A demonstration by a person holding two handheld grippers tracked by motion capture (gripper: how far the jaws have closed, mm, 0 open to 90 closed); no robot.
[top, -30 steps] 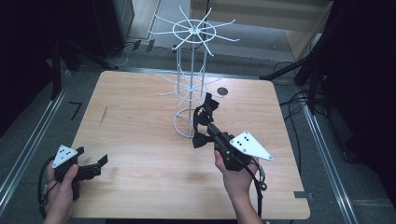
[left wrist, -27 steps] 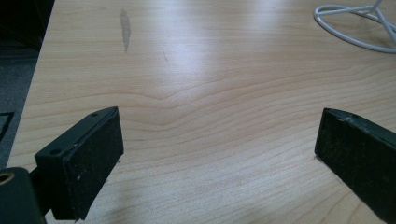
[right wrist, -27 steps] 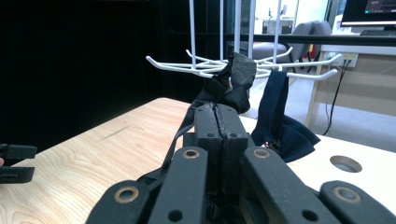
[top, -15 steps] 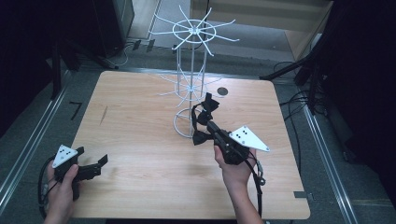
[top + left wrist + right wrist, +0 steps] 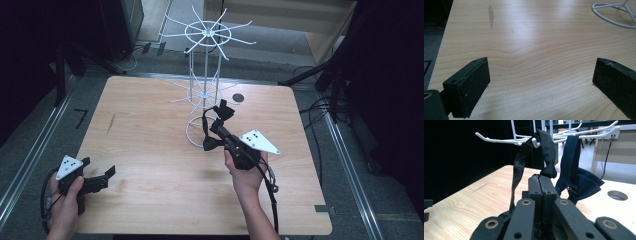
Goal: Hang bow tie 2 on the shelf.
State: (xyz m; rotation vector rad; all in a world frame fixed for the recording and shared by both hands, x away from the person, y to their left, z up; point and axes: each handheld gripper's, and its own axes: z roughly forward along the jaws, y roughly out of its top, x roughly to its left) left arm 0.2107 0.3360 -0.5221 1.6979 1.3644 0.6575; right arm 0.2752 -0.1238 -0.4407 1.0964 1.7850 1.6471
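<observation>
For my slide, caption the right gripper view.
Right gripper, shut on a black bow tie, loops its strap over a white rack hook.

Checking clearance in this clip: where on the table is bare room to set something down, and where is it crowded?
Free: the wood of the table left of the white wire rack, up to the left claw, which is open over bare wood. Also the near right corner behind the right claw. Crowded: around the rack base, where the right claw is shut on a black bow tie beside a navy bow tie.

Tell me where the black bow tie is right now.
In the right gripper view, the black bow tie hangs looped over a lower hook of the white wire rack, just left of a navy bow tie.
</observation>
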